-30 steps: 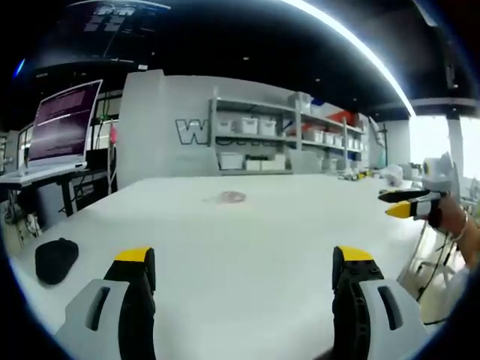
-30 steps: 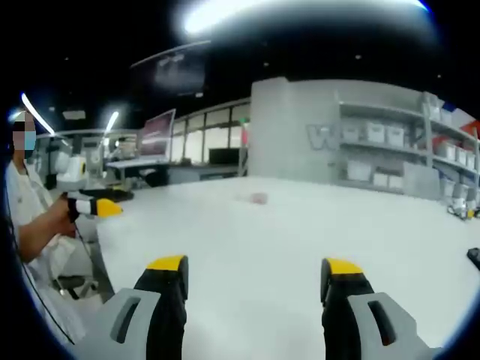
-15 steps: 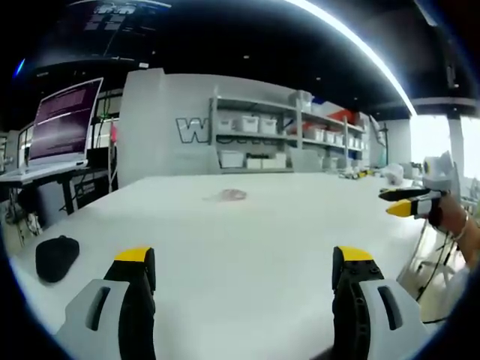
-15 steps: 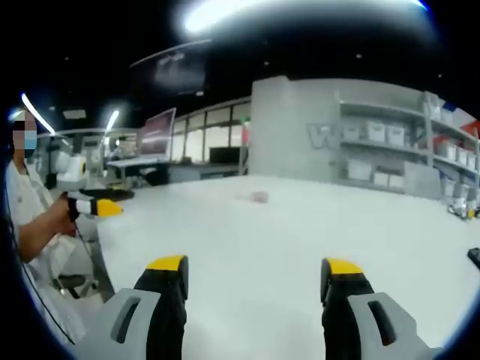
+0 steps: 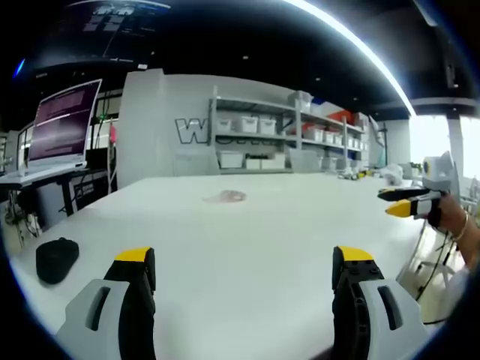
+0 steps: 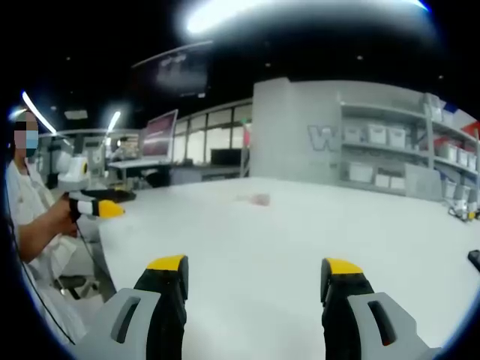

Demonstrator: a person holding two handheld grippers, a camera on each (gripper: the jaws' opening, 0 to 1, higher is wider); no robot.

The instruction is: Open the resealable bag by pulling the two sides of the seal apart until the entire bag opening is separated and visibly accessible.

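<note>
Grey grippers, black jaws, yellow tips

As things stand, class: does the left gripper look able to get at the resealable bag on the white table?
Probably yes. The left gripper is open, and bare table lies between it and the bag, which lies far off, so it would need a long reach forward.

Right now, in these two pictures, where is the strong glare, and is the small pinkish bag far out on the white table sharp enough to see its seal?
Left gripper view: a bright ceiling light strip glares; the small pinkish bag is a blurred patch, its seal unreadable. Right gripper view: a blown-out ceiling light; the bag is likewise soft on the white table.
</note>
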